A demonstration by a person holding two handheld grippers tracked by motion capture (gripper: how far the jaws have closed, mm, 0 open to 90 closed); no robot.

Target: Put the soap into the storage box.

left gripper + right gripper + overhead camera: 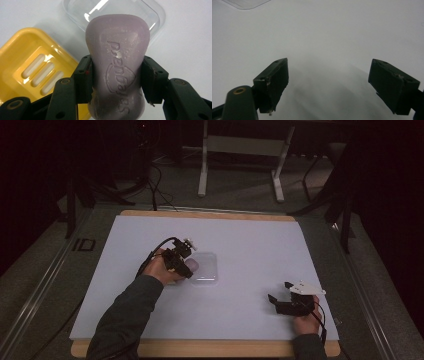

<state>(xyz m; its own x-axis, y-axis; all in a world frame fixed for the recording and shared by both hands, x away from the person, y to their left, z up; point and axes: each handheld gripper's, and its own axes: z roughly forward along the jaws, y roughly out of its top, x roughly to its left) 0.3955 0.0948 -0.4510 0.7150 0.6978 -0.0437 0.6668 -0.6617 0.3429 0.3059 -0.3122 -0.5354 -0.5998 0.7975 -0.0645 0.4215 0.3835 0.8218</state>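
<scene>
A lilac bar of soap with embossed lettering is clamped by its sides in my left gripper, which is shut on it. Under the bar to the left lies a yellow soap dish with drain slots. Beyond it lies a clear plastic lid. In the high view my left gripper holds the soap at the left edge of the clear lid. My right gripper rests near the front right, open. Nothing lies between its jaws.
A white sheet covers a wooden board. A corner of the clear lid shows far off in the right gripper view. A metal stand and cables stand on the dark floor beyond the table.
</scene>
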